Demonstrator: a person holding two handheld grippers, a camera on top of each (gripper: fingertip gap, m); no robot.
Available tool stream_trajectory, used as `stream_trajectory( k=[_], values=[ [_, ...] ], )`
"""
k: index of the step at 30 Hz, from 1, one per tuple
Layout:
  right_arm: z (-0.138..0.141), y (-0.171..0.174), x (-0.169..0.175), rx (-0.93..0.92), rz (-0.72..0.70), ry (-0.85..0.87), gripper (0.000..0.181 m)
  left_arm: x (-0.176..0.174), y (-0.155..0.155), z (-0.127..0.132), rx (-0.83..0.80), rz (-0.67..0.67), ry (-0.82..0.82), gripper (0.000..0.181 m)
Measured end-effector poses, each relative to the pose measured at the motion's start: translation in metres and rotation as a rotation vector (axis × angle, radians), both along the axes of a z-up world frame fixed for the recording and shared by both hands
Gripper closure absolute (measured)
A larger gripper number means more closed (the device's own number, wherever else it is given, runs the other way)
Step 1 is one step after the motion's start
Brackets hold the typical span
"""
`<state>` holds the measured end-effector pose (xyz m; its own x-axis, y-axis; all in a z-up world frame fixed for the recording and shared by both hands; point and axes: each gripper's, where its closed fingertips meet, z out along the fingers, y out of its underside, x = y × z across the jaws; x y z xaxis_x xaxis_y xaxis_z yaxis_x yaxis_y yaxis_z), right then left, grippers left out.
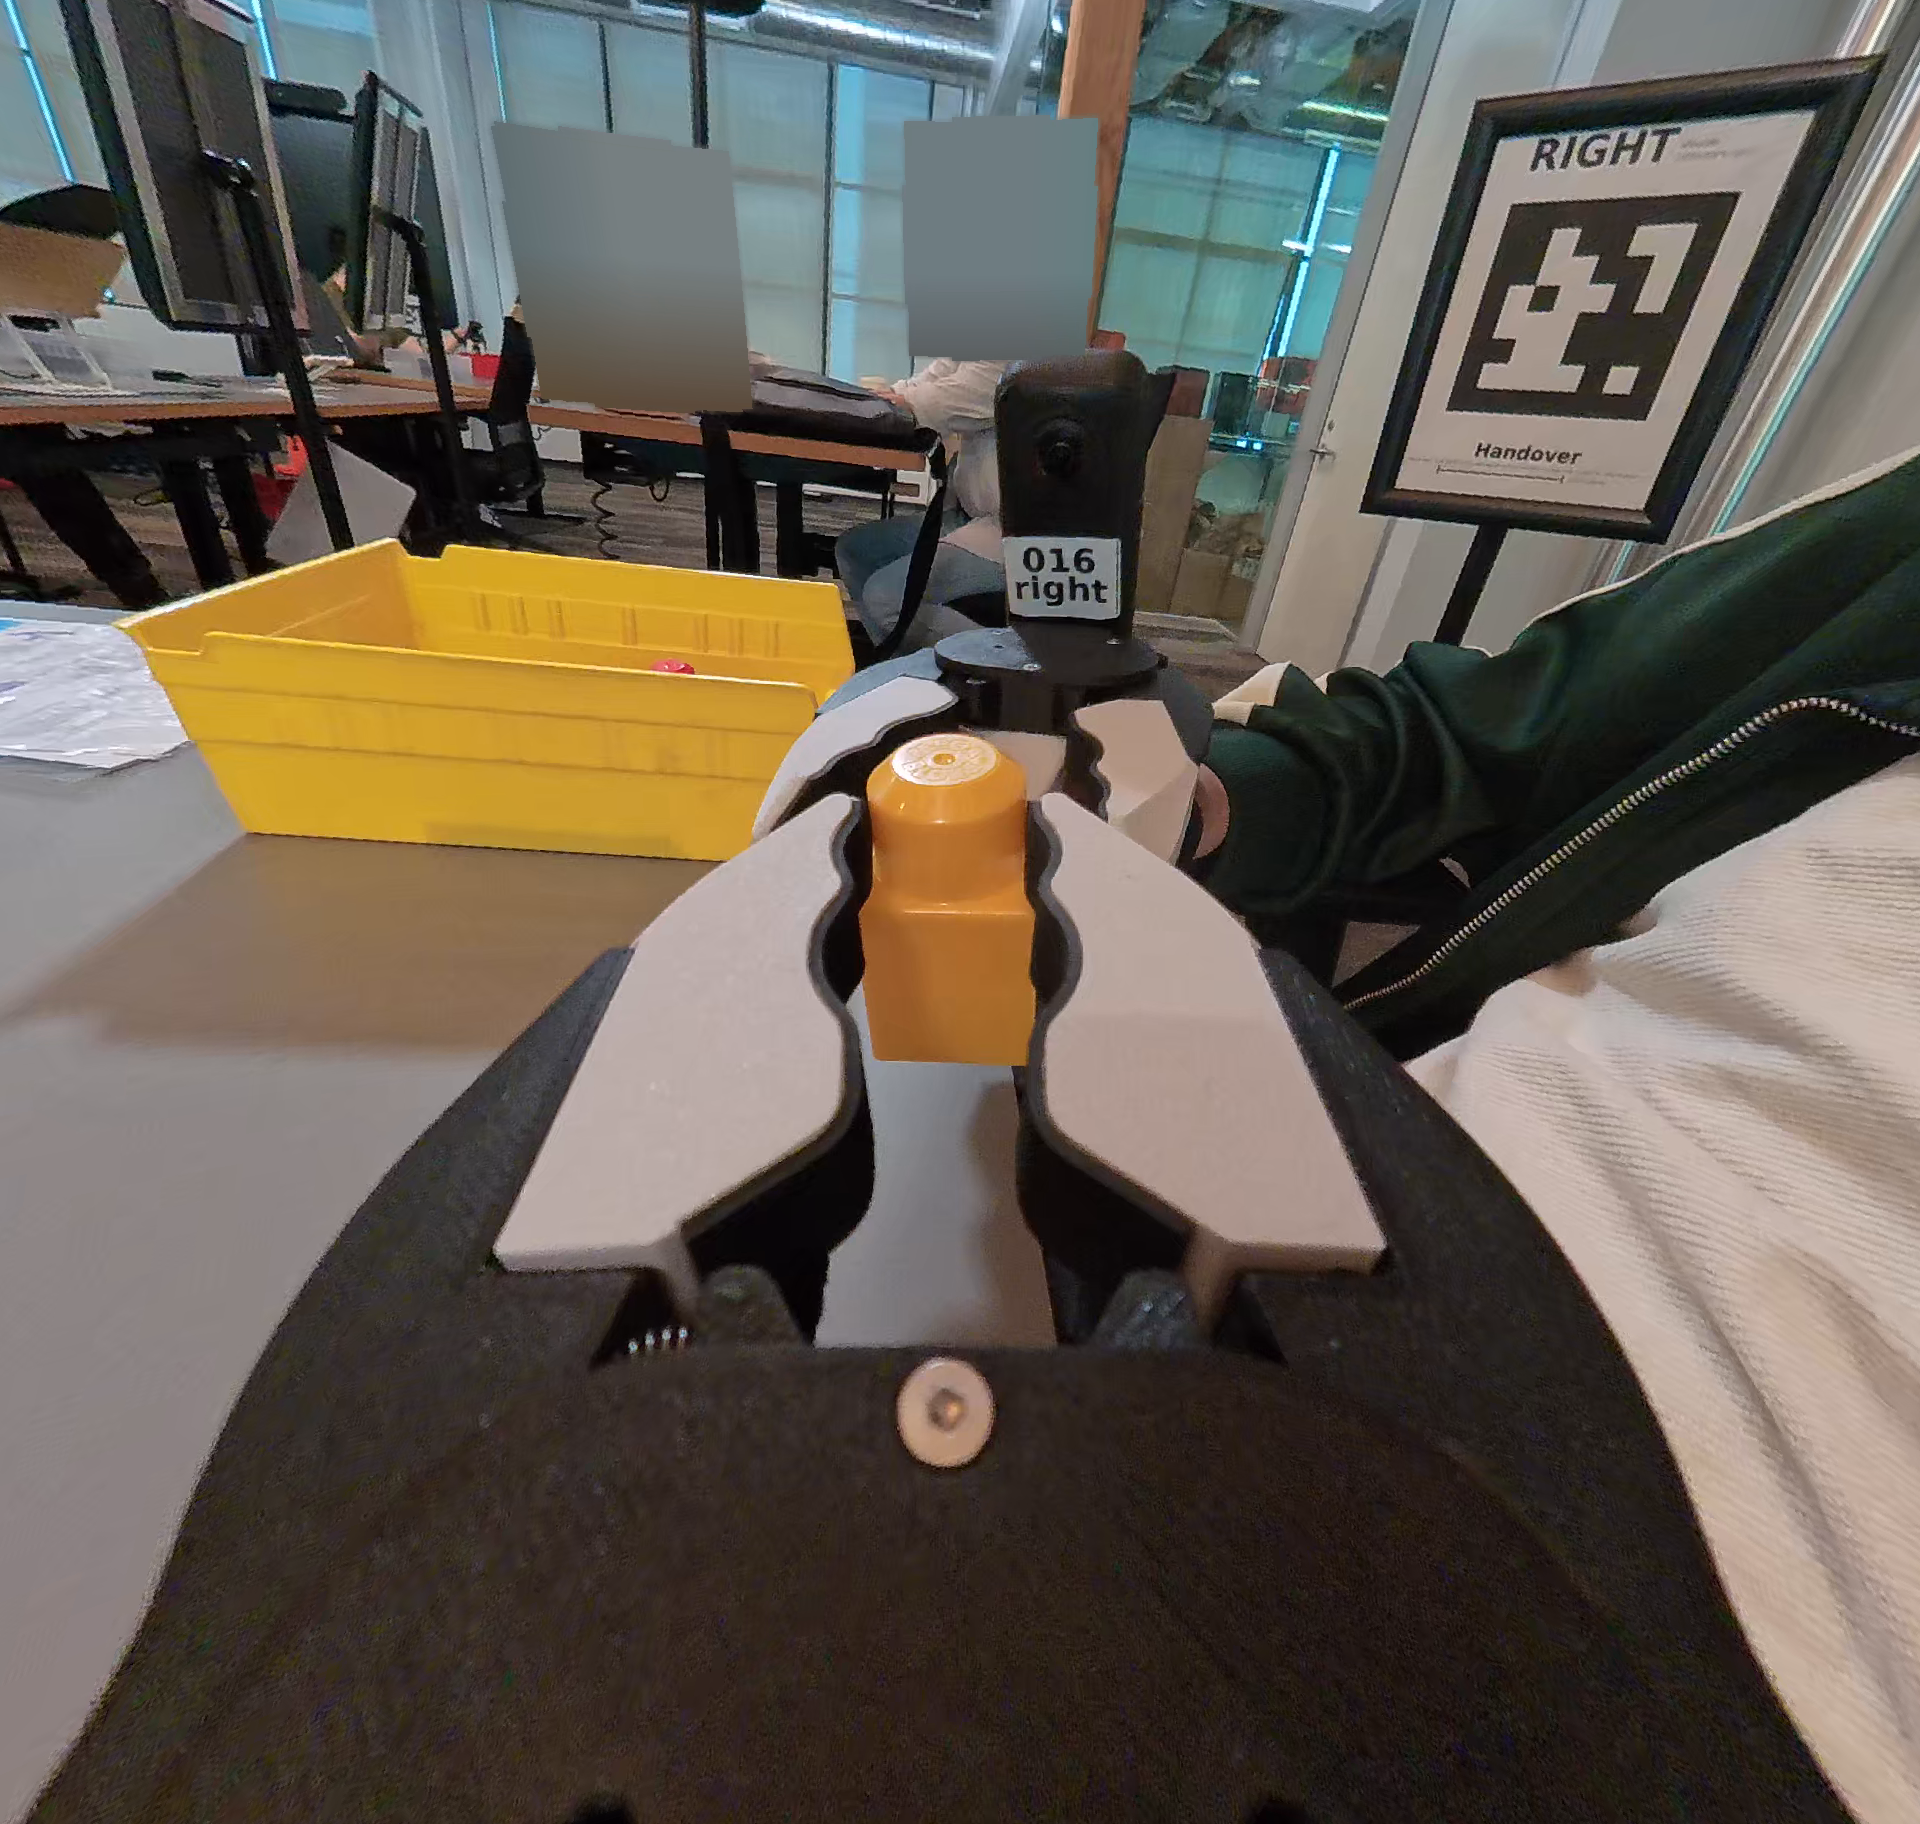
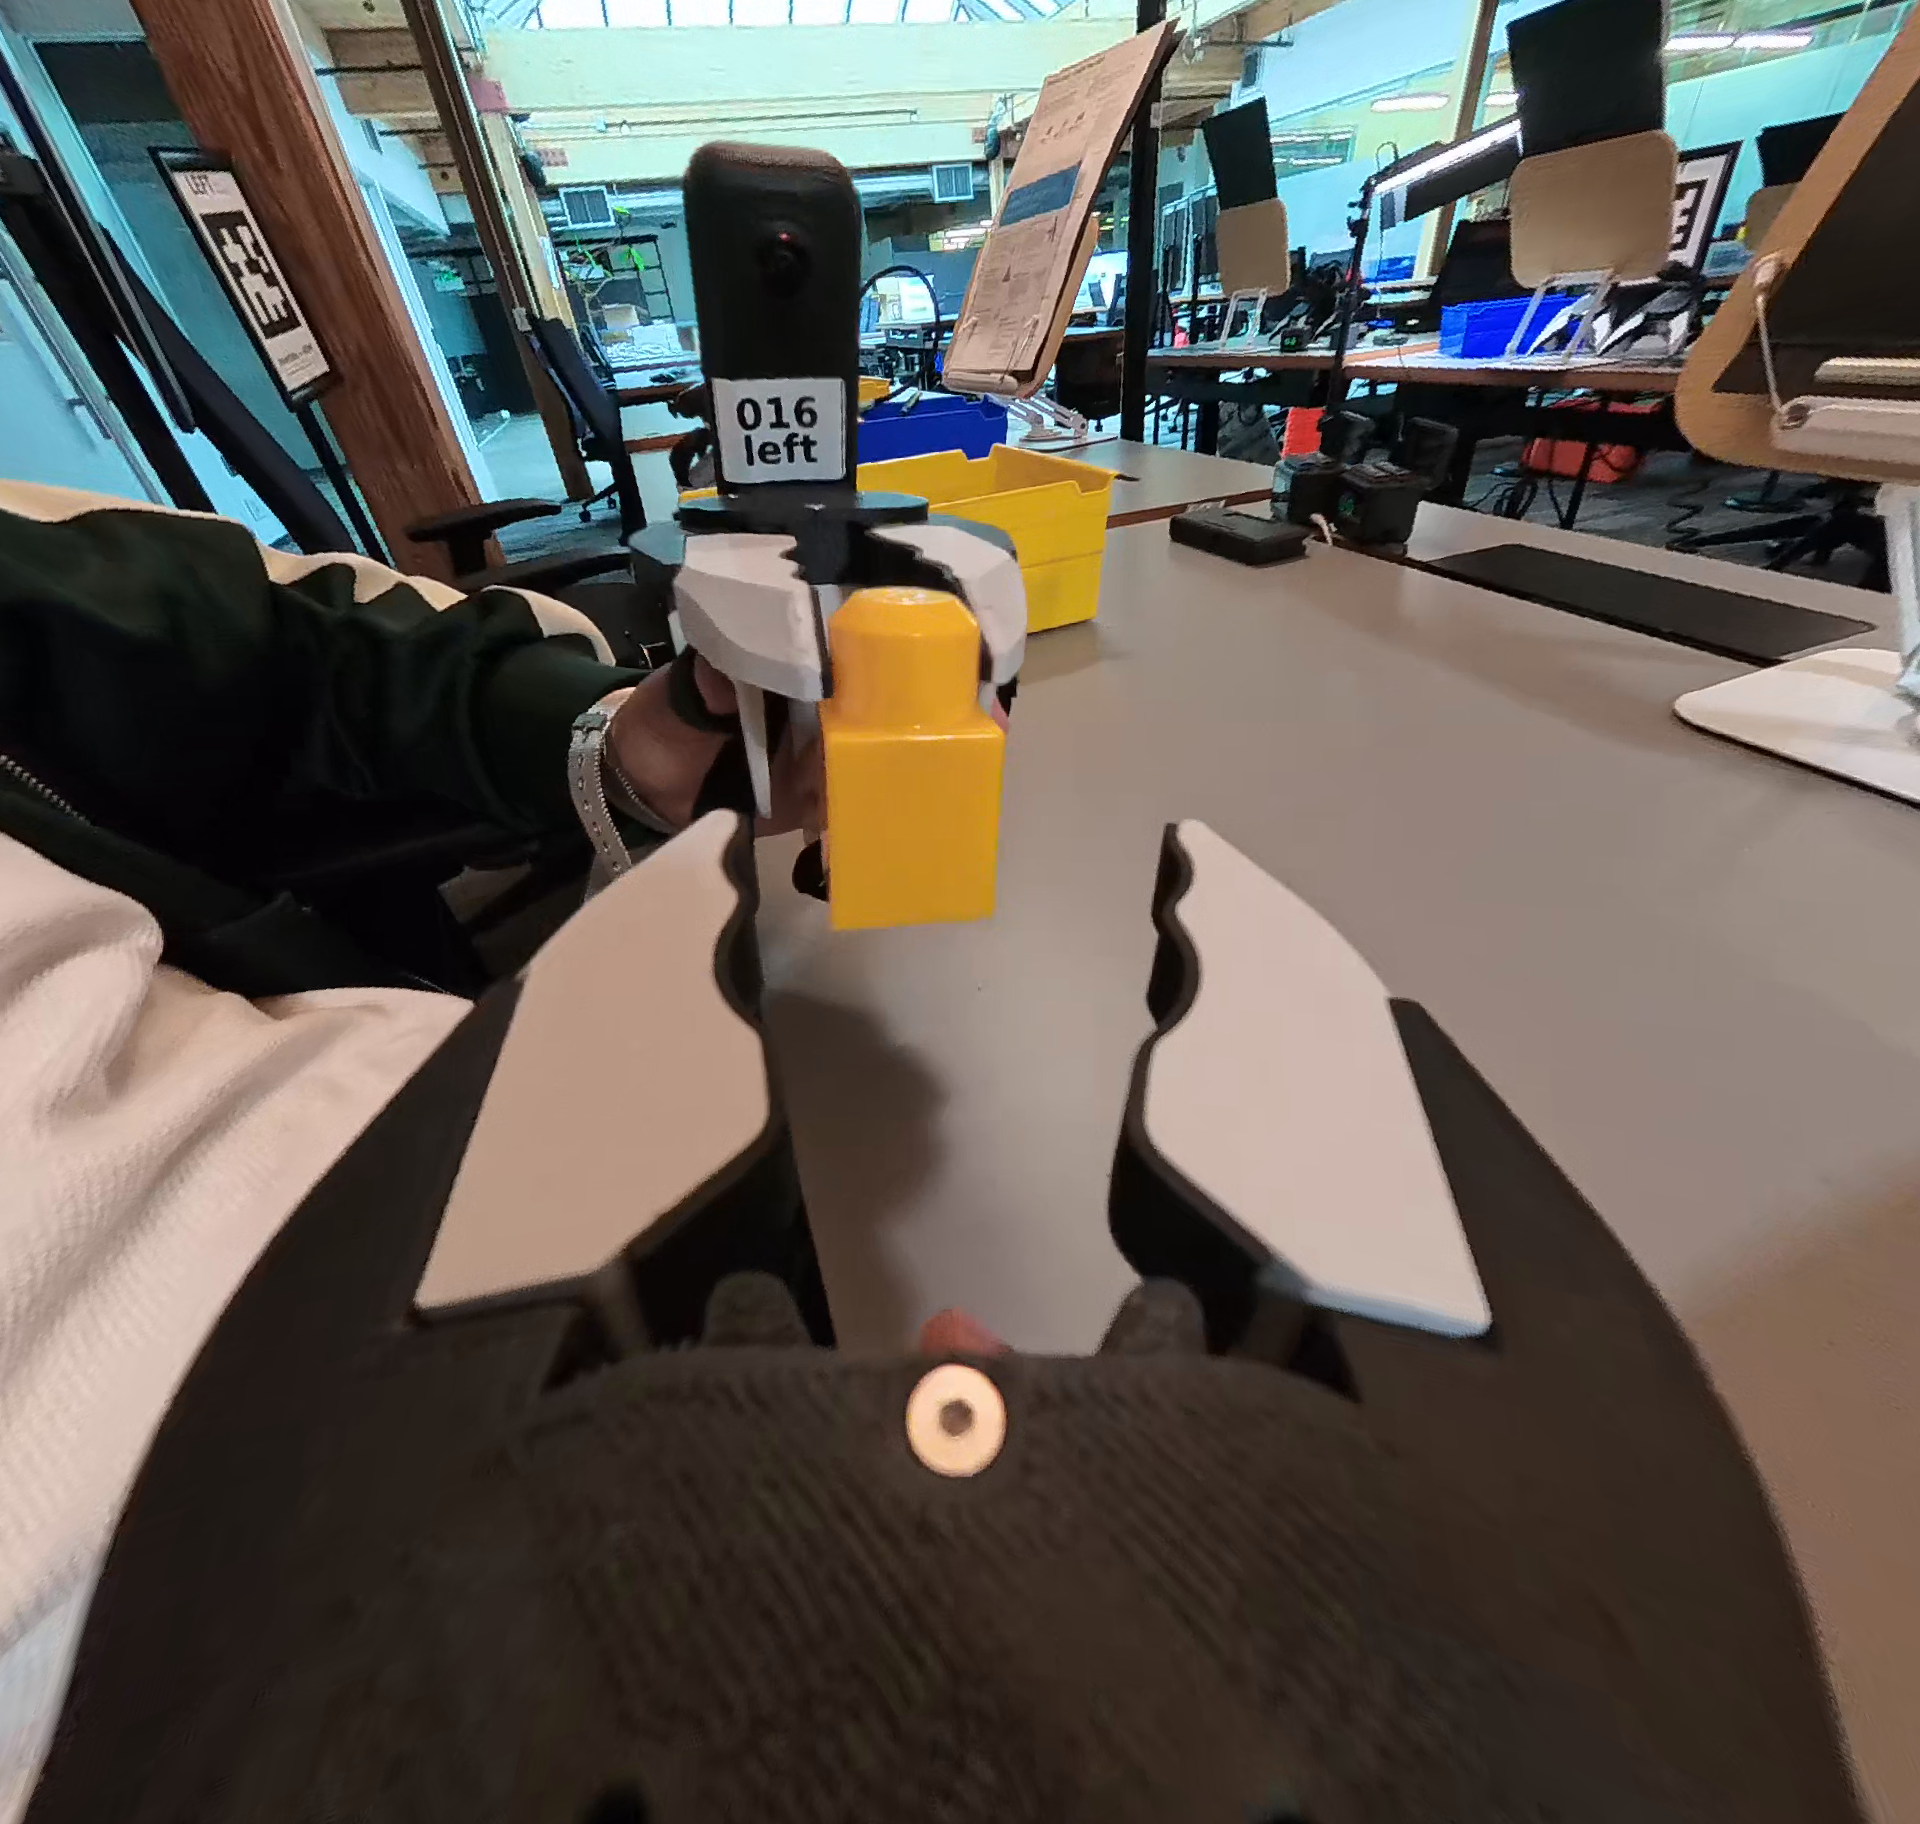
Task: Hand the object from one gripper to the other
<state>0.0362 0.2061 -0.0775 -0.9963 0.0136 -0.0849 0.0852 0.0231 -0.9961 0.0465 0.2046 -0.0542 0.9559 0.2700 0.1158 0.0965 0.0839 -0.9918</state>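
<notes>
A yellow toy block [image 1: 945, 943] with a round stud on top is held upright above the grey table [image 1: 260, 1047]. My left gripper [image 1: 940, 808] is shut on it, with a finger on each side. In the right wrist view the block [image 2: 914, 798] hangs from the left gripper [image 2: 894, 611], which grips it near the stud. My right gripper [image 2: 956, 839] is open and empty, its fingers [image 2: 644, 1047] just short of the block's lower end. In the left wrist view the right gripper [image 1: 997, 735] faces me just behind the block, jaws apart.
A yellow bin [image 1: 478, 725] stands on the table to the left, with a small red thing [image 1: 673, 668] inside; it also shows in the right wrist view [image 2: 1039, 527]. A framed marker sign [image 1: 1600, 299] stands at the right. Black devices [image 2: 1236, 538] and a white stand base [image 2: 1808, 725] sit on the table. Less than 4 cm separates the two grippers' tips.
</notes>
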Motion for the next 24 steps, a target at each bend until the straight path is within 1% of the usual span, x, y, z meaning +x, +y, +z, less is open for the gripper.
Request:
stream_trajectory(
  k=[7, 9, 10, 11, 15, 16, 17, 18, 20, 22, 23, 24],
  values=[
    [-0.007, -0.006, 0.008, 0.058, -0.002, 0.049, 0.117, 0.001, 0.005, -0.004, -0.015, 0.01, -0.01, 0.154],
    [-0.01, -0.009, 0.011, 0.073, 0.01, 0.05, 0.124, 0.003, 0.007, -0.004, -0.013, 0.007, -0.012, 0.154],
    [-0.01, -0.009, 0.014, 0.075, 0.02, 0.049, 0.131, 0.004, 0.009, -0.005, -0.012, 0.004, -0.014, 0.154],
    [-0.009, -0.01, 0.016, 0.07, 0.031, 0.05, 0.142, 0.005, 0.01, -0.005, -0.011, 0.001, -0.014, 0.154],
    [-0.001, -0.006, 0.016, 0.049, 0.022, 0.042, 0.144, 0.007, 0.011, 0.0, 0.01, 0.004, -0.008, 0.154],
    [0.004, -0.004, 0.014, 0.038, 0.016, 0.04, 0.144, 0.005, 0.01, 0.002, 0.022, 0.022, -0.005, 0.147],
    [0.011, 0.0, 0.011, 0.03, 0.001, 0.041, 0.144, 0.003, 0.008, 0.005, 0.038, 0.044, 0.001, 0.135],
    [0.02, 0.006, 0.006, 0.02, -0.026, 0.054, 0.144, 0.001, 0.007, 0.008, 0.05, 0.064, 0.007, 0.124],
    [0.045, 0.025, -0.017, 0.009, -0.133, 0.114, 0.144, -0.004, 0.003, 0.011, 0.061, 0.105, 0.019, 0.112],
    [0.068, 0.057, -0.051, 0.024, -0.29, 0.151, 0.144, -0.007, 0.001, 0.01, 0.062, 0.124, 0.019, 0.109],
    [0.076, 0.079, -0.073, 0.041, -0.389, 0.158, 0.144, -0.008, 0.001, 0.009, 0.059, 0.124, 0.012, 0.109],
    [0.078, 0.103, -0.097, 0.082, -0.502, 0.171, 0.144, -0.008, 0.001, 0.007, 0.056, 0.122, 0.003, 0.109]
  ],
)
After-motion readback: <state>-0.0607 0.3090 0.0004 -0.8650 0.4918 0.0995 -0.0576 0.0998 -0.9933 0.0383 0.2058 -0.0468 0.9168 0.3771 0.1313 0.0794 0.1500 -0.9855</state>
